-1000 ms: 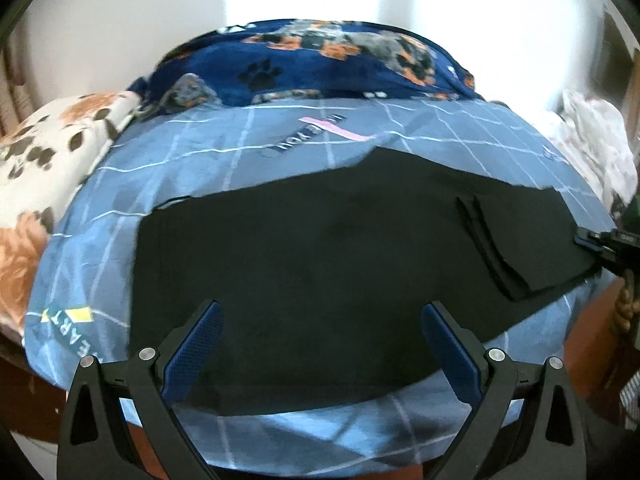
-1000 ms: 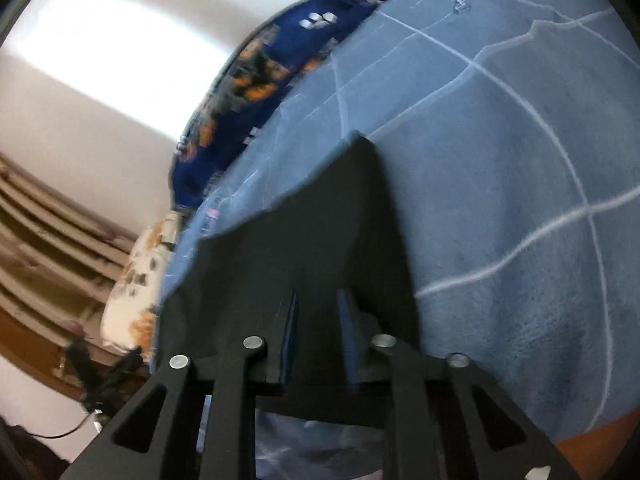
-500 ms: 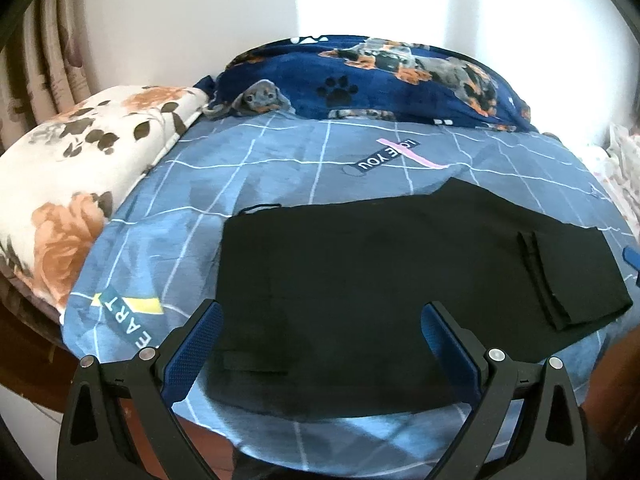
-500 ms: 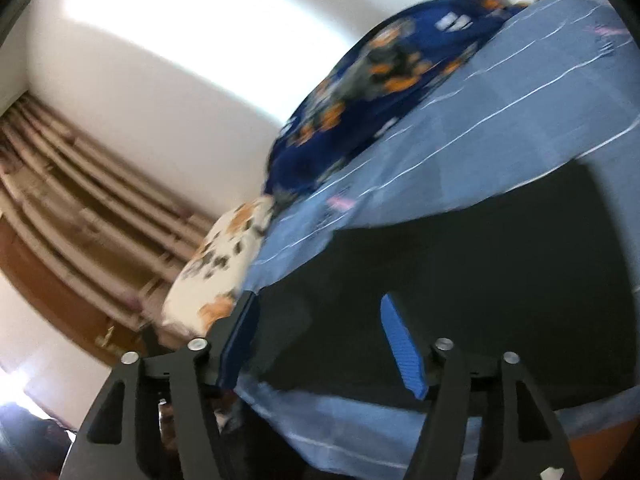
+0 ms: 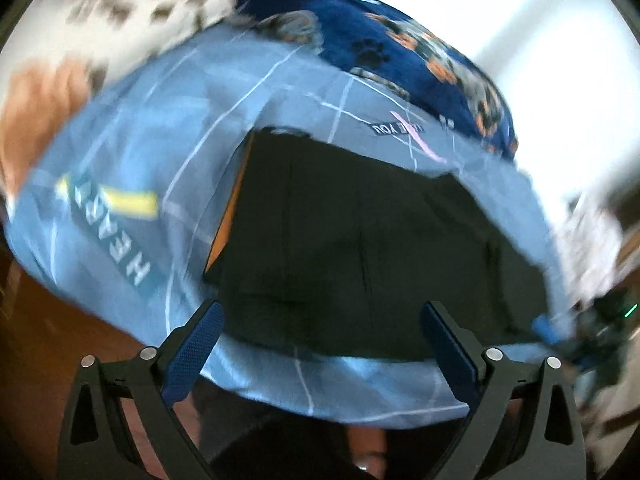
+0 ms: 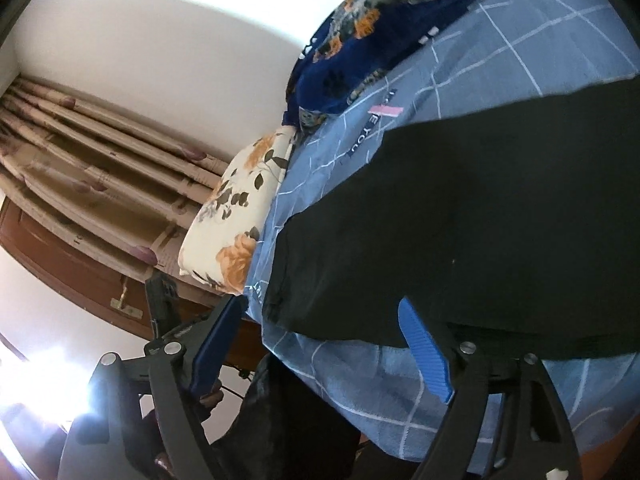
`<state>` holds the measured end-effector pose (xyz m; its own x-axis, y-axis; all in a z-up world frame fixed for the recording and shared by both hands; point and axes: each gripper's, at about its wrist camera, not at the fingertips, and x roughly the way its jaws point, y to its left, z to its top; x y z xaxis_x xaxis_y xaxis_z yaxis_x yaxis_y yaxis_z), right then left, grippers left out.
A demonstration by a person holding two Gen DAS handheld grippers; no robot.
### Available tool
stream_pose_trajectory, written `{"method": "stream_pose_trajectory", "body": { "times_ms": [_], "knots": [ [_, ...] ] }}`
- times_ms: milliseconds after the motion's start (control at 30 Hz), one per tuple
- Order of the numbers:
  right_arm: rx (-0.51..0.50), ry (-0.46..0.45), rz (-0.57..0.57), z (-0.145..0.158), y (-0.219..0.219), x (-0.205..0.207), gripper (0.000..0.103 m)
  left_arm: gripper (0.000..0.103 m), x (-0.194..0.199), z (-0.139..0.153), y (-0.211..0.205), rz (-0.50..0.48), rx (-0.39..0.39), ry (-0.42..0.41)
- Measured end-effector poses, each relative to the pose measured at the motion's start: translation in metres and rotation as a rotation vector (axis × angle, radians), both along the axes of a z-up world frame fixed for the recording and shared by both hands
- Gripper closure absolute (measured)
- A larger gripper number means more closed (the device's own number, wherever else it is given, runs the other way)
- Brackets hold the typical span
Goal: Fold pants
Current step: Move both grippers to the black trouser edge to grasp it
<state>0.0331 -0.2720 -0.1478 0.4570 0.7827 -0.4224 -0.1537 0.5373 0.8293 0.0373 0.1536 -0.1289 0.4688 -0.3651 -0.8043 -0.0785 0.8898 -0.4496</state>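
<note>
While the left tongs [image 5: 320, 344] hung spread wide over the near edge of the bed [image 5: 132, 168], gripping nothing, the black pants [image 5: 360, 248] lay flat on the blue checked sheet ahead of them. In the left wrist view their long axis ran across the bed from left to right, one squared end with an orange edge towards the left and the other end reaching towards the right tongs at the far right. A dark blue paw-print blanket [image 5: 384, 48] was bunched beyond the pants. In the right wrist view the right tongs [image 6: 324, 348] were likewise spread and empty, near the pants [image 6: 480, 216]; a floral pillow [image 6: 236, 212] sat left of the sheet, curtains [image 6: 88, 160] behind it.
</note>
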Motion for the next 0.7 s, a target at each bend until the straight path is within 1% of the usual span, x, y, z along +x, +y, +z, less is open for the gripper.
{"method": "stream_pose_trajectory", "body": {
  "times_ms": [67, 133, 200, 267, 300, 400, 500, 533, 600, 633, 667, 700],
  "knots": [
    [0.012, 0.009, -0.007, -0.001, -0.001, 0.0, 0.02, 0.007, -0.003, -0.007, 0.02, 0.036, -0.127, 0.023],
    [0.018, 0.02, -0.014, -0.003, -0.001, -0.001, 0.018, 0.007, -0.005, -0.019, 0.038, 0.066, -0.263, 0.07],
    [0.023, 0.027, -0.017, -0.005, 0.0, -0.002, 0.018, 0.011, -0.005, -0.029, 0.047, 0.073, -0.345, 0.094],
    [0.026, 0.033, -0.019, -0.007, 0.0, -0.001, 0.018, 0.012, -0.003, -0.033, 0.047, 0.059, -0.37, 0.103],
    [0.031, 0.043, -0.023, -0.01, 0.0, -0.001, 0.018, 0.013, -0.002, -0.036, 0.044, 0.032, -0.38, 0.108],
    [0.047, 0.068, -0.033, -0.017, -0.002, -0.002, 0.015, 0.014, -0.001, -0.043, 0.04, 0.03, -0.362, 0.125],
    [0.063, 0.097, -0.042, -0.025, -0.005, -0.002, 0.014, 0.014, 0.004, -0.045, 0.034, -0.001, -0.386, 0.094],
    [0.069, 0.105, -0.046, -0.027, -0.006, -0.001, 0.014, 0.014, 0.007, -0.045, 0.032, -0.013, -0.374, 0.086],
    [0.093, 0.12, -0.057, -0.031, -0.009, 0.0, 0.014, 0.014, 0.013, -0.051, 0.028, -0.033, -0.329, 0.096],
    [0.103, 0.123, -0.06, -0.032, -0.009, 0.0, 0.014, 0.014, 0.015, -0.056, 0.025, -0.038, -0.323, 0.104],
    [0.108, 0.125, -0.062, -0.032, -0.01, -0.001, 0.014, 0.014, 0.015, -0.058, 0.025, -0.038, -0.327, 0.095],
    [0.105, 0.125, -0.064, -0.032, -0.01, -0.002, 0.013, 0.014, 0.015, -0.055, 0.024, -0.041, -0.328, 0.069]
  ]
}}
